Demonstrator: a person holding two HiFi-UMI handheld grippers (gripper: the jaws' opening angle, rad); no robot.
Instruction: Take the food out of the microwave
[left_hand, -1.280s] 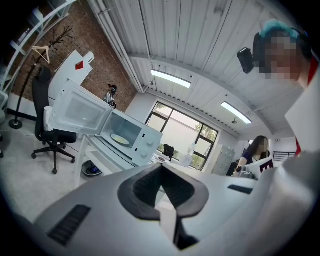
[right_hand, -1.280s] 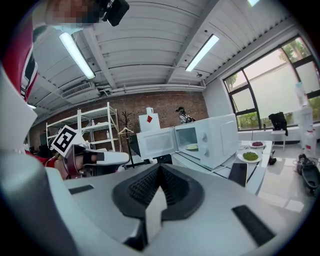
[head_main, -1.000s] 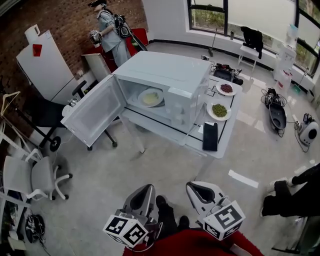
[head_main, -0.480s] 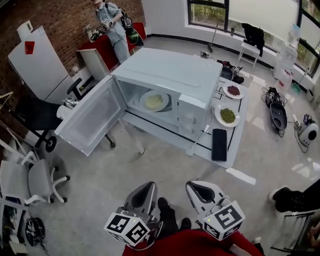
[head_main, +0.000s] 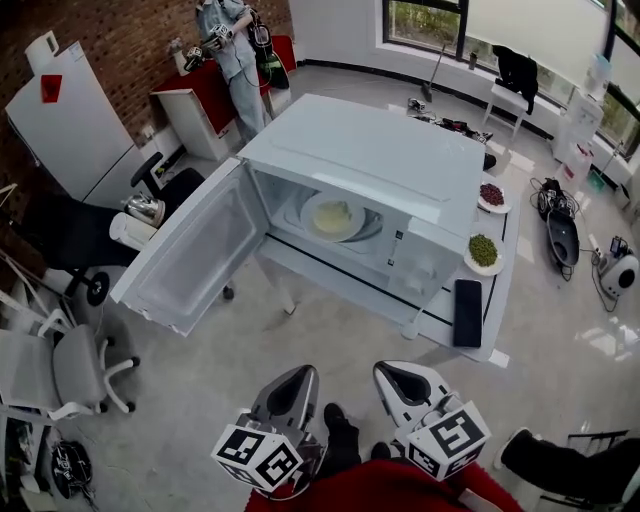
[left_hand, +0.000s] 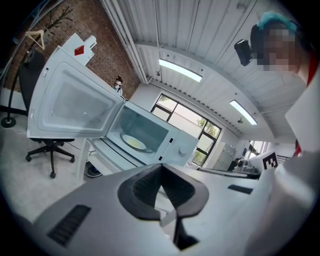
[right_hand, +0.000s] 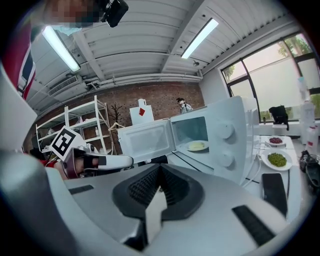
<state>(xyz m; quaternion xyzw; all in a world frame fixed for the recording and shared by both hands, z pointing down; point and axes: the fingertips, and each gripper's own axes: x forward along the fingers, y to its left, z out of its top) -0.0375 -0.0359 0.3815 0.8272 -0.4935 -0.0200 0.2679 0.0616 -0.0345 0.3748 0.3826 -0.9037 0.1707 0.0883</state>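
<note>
I hold my left tool (head_main: 297, 375) and right tool (head_main: 390, 370) low by my body, jaws pressed together and empty, because the microwave (head_main: 390, 150) stands well apart from me. Its door (head_main: 190, 255) hangs wide open, so the plate of food (head_main: 333, 216) inside looks free to reach.
</note>
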